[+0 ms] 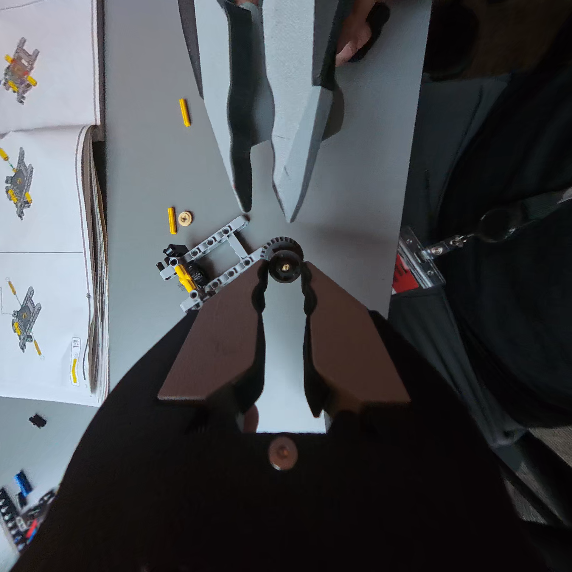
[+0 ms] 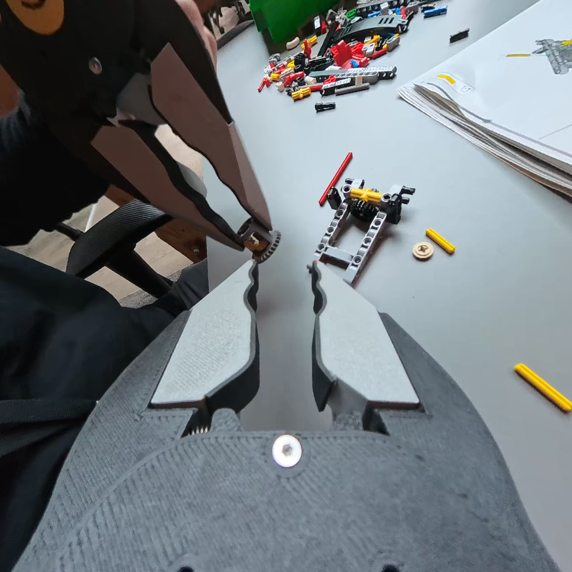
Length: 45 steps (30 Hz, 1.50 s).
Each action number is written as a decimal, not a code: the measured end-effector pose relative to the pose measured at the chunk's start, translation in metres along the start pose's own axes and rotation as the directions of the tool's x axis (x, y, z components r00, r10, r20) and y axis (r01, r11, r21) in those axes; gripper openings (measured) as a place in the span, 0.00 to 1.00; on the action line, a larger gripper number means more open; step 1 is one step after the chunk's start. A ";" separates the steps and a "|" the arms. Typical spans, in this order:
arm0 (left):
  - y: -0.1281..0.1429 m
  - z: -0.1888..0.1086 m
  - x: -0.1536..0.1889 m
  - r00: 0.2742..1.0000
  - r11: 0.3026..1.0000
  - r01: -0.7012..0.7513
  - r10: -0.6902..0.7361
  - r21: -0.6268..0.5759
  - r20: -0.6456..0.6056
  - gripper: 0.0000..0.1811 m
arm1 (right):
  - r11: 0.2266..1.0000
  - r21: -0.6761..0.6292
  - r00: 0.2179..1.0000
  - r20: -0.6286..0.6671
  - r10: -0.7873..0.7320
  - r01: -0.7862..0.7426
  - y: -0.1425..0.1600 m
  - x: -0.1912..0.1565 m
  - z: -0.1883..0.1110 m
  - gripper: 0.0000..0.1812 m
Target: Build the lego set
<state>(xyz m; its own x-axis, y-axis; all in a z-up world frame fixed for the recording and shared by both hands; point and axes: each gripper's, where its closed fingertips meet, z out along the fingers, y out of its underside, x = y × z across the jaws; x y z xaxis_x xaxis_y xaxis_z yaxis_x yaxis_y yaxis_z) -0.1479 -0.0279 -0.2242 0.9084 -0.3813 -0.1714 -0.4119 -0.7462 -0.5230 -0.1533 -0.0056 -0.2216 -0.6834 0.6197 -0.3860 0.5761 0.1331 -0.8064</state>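
Gripping a black gear (image 1: 283,261) at its tips, the brown left tool (image 1: 284,268) is closed on it, held near the bench (image 1: 148,173) edge. Grey right tool (image 2: 283,268) sits parted, holding nothing, tips just beside the gear and the grey frame (image 2: 356,229). Past the frame: tan disc (image 2: 422,250), two yellow axles (image 2: 439,240), red rod (image 2: 335,178). Farther: open manual (image 2: 507,102), loose parts pile (image 2: 334,62).

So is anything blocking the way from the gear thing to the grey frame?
Nothing visible: only bare grey tabletop lies between the dark round gear piece and the grey beam frame.
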 end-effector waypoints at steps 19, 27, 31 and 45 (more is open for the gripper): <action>-0.018 -0.024 0.013 0.993 0.949 -0.103 0.079 0.298 0.093 0.11 | 0.998 0.065 0.985 0.174 0.000 -0.012 -0.011 -0.013 -0.002 0.20; -0.024 -0.024 -0.001 0.975 0.957 -0.127 0.071 0.260 0.213 0.10 | 0.993 0.118 0.983 0.185 -0.015 -0.007 -0.014 -0.021 -0.010 0.17; -0.022 -0.019 -0.003 0.969 0.967 -0.110 0.052 0.229 0.243 0.10 | 0.986 0.163 0.986 0.164 -0.008 -0.019 -0.021 -0.020 -0.012 0.12; -0.018 -0.008 -0.008 0.966 0.984 0.021 -0.065 0.174 0.250 0.10 | 0.991 0.131 0.993 0.114 0.024 -0.039 -0.017 -0.010 -0.001 0.08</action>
<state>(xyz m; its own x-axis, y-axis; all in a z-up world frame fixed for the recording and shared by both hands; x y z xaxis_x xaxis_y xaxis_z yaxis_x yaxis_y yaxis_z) -0.1480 -0.0158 -0.2071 0.9222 -0.1831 -0.3407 -0.3739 -0.6476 -0.6639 -0.1557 -0.0130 -0.2039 -0.7161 0.5308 -0.4533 0.5384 0.0067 -0.8427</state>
